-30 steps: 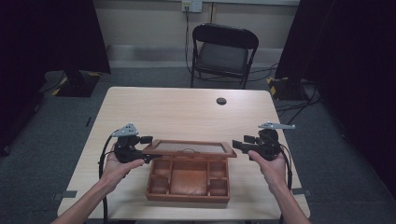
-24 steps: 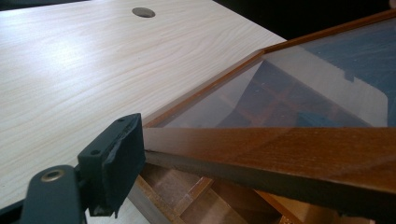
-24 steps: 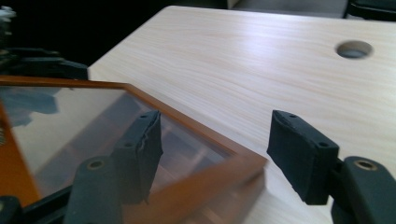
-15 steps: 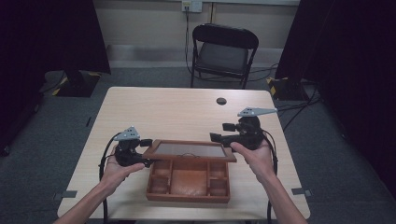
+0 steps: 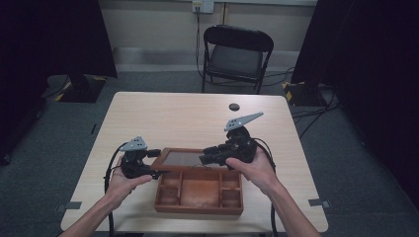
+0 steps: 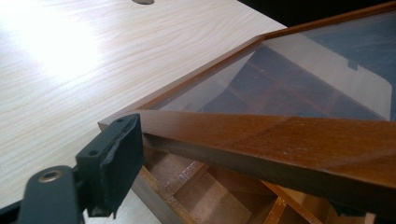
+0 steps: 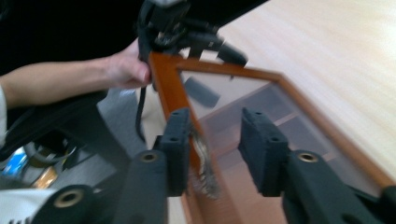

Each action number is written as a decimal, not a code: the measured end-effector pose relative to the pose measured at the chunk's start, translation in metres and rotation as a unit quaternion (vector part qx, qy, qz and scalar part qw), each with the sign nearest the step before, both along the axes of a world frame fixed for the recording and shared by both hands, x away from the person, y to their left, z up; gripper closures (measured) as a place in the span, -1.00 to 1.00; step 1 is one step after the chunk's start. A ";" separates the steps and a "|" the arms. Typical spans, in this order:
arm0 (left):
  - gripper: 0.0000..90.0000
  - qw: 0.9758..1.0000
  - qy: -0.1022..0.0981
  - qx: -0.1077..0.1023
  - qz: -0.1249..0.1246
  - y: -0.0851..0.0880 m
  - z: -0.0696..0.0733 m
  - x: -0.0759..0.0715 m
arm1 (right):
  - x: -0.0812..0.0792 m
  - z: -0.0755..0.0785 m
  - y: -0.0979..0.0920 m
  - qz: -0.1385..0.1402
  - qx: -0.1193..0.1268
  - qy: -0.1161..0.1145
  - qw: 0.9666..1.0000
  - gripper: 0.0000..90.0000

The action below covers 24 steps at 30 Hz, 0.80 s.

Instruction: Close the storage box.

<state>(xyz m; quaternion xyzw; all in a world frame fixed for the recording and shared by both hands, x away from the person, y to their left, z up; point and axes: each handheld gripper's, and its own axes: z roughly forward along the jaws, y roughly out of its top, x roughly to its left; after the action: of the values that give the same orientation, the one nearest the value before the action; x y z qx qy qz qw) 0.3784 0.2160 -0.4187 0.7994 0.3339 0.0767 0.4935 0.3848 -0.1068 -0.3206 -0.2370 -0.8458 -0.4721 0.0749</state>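
**Wooden box, glass lid half up, both grippers at it**

Brown wooden box (image 5: pixel 199 191) with little compartments sits near the front edge of the pale table (image 5: pixel 188 116). Its glass-paned lid (image 5: pixel 184 159) is tilted up over the back of the box. Left gripper (image 5: pixel 148 163) is clamped on the lid's left corner; in the left gripper view one black pad sits flat against the wooden frame (image 6: pixel 299 140). Right gripper (image 5: pixel 210 155) is over the lid's right end, jaws just been closing, standing astride the frame edge with a gap visible, so not pinching it. Small dark disc (image 5: pixel 233 106) lies farther back on the table.
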 end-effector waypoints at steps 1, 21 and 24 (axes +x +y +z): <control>-0.62 1.000 -0.003 0.003 -0.001 0.000 0.000 0.000 | 0.000 -0.002 0.002 0.006 -0.004 0.005 1.000 0.50; -0.64 1.000 -0.004 0.014 -0.005 -0.001 -0.003 -0.003 | 0.014 -0.016 0.011 0.077 -0.016 0.070 0.994 0.79; -0.64 1.000 -0.003 0.019 -0.008 -0.002 -0.005 -0.002 | 0.017 -0.018 0.011 0.087 -0.019 0.080 0.993 0.82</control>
<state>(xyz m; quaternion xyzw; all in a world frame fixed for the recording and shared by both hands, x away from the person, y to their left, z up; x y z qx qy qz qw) 0.3765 0.2140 -0.4234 0.8110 0.3246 0.0809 0.4800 0.4019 -0.0961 -0.3390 -0.2012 -0.8630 -0.4274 0.1788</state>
